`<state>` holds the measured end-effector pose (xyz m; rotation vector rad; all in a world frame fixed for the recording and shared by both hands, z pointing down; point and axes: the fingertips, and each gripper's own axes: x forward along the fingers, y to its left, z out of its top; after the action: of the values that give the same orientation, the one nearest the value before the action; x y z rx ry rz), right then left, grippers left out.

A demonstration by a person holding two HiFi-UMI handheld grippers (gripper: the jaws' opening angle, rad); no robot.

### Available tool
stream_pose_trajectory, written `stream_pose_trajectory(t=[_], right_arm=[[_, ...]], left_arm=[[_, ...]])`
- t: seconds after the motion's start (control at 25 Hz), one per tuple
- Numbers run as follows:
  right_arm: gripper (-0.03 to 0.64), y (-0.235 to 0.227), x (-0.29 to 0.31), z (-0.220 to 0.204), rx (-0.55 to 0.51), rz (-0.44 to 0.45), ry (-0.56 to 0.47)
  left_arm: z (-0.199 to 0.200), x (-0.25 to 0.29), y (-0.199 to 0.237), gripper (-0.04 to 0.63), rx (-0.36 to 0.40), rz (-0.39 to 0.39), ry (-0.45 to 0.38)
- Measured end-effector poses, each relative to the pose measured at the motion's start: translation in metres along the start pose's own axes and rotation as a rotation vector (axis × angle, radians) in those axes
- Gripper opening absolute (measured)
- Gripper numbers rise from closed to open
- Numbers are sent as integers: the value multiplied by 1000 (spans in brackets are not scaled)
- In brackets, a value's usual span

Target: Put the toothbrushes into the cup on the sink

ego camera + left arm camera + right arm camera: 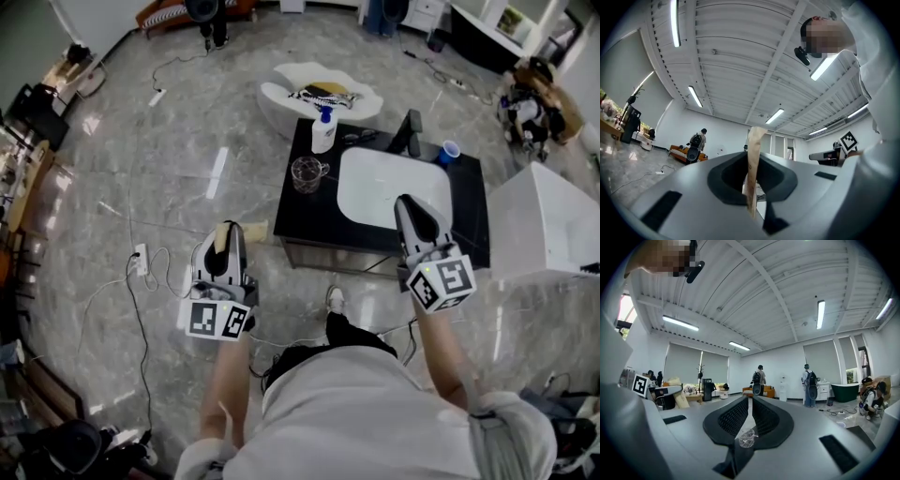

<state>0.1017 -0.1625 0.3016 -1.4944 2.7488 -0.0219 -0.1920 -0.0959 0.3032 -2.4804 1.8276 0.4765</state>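
While I face the sink (389, 187), head view, glass cup (307, 173) on the counter (309, 216) beside it, my right gripper (412, 208) over the sink, left gripper view, my left gripper (752, 157) pinching a tan toothbrush (754, 140), bristles indiscernible, right gripper view, jaws pressed together, empty, cup blurred beneath.

A white spray bottle (324, 128) with a blue trigger stands upright at the far edge of the black vanity top (314, 211). Beyond it sits a low white cloud-shaped table (281, 94) carrying something striped (323, 95), perhaps a cloth. A white power strip (141, 255) and its cables lie on the grey marble floor (187, 150). A large white box (544, 220) stands to the right.
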Motion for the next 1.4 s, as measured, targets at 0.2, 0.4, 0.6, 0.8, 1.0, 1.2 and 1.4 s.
stream_pose_trajectory(t=[0.2,0.4,0.6,0.8,1.0,1.2,1.4], right_arm=[[51,-4,10,4,-21,19,-3],[51,-5,6,2,-27,18,3],[51,-9,3,-10,-3,14,25],[51,-16,5,-24,13,18,53],[51,-23,11,-29,16,17,67],[51,-28,20,-37,28,22,85],[51,-34,31,-46,48,27,103]], left_arm=[[-7,14,-1,29,-20,-6,-1],[-9,16,0,29,-29,-12,7],[-9,23,9,29,-25,4,11],[-15,40,13,29,-32,0,13],[-23,60,17,29,-49,-7,17],[-38,82,26,29,-77,-4,26],[-51,105,33,29,-82,-7,43]])
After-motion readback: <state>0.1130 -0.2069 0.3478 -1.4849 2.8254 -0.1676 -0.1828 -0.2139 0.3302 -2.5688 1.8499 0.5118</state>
